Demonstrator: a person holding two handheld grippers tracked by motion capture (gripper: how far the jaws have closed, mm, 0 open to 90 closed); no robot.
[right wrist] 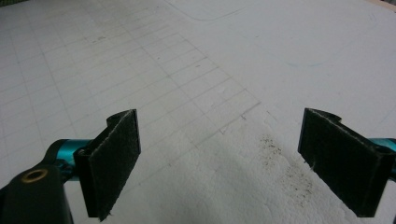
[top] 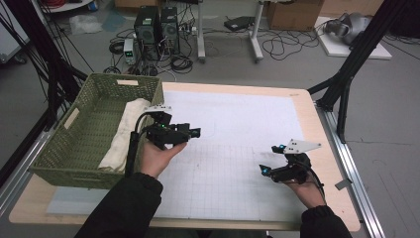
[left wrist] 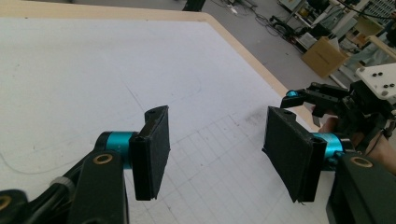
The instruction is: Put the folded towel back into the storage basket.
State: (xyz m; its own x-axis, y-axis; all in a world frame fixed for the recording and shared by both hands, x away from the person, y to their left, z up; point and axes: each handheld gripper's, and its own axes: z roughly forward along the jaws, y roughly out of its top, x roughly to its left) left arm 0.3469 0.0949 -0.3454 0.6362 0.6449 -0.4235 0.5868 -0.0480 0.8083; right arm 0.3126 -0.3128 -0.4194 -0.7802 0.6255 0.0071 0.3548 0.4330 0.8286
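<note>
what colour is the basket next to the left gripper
The woven basket is olive green; the high view shows it best, with a cream cloth lying inside.

I'm seeing dim, flat overhead light in the high view, soft and a bit grainy, floor clutter at the far side going muddy. The white mat [top: 237, 134] is glaring mildly at its middle. In the gripper views I'm getting brighter, washed-out mat; near pads [right wrist: 114, 158] are reading sharp, far background blurring, faint shadows lying under them.
</note>
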